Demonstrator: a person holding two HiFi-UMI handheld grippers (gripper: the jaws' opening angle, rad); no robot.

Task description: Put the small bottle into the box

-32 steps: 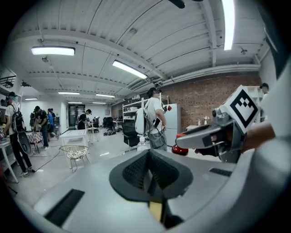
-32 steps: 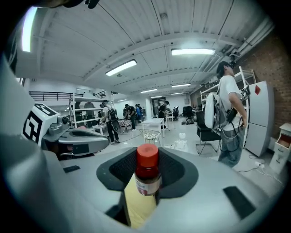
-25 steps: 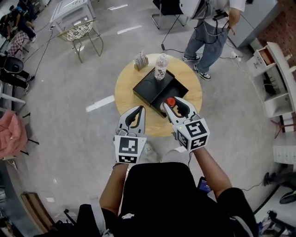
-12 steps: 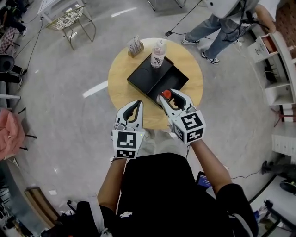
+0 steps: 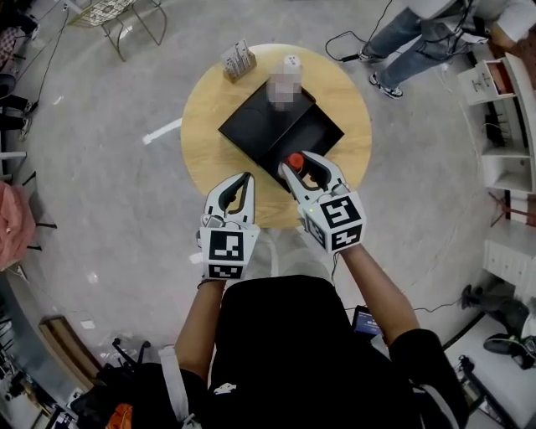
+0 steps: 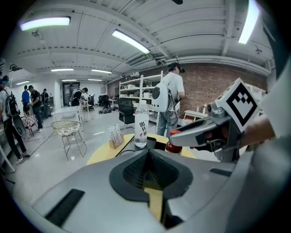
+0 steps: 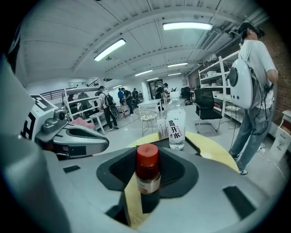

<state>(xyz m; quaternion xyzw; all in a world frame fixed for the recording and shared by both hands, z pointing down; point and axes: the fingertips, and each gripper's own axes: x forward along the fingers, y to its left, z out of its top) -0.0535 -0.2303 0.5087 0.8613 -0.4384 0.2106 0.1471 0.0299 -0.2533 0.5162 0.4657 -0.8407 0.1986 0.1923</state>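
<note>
A small bottle (image 5: 295,161) with a red cap and a pale label (image 7: 148,175) stands upright between the jaws of my right gripper (image 5: 301,164), which is shut on it. It hangs over the near corner of the black box (image 5: 251,126) on the round wooden table (image 5: 201,151). My left gripper (image 5: 244,178) is shut on nothing, level with the right one and just left of it, over the table's near edge. In the left gripper view its jaws (image 6: 148,152) meet, with the right gripper (image 6: 204,134) beside them.
A tall clear water bottle (image 7: 176,129) stands at the box's far corner. A card holder (image 5: 239,60) sits at the table's far left. A person (image 5: 419,33) stands beyond the table, white shelves (image 5: 507,109) stand at the right, and a wire chair (image 5: 126,17) is at the far left.
Both grippers have sunk together toward the table, the right one still holding the small bottle. The view has tilted, so the table sits higher in the picture.
</note>
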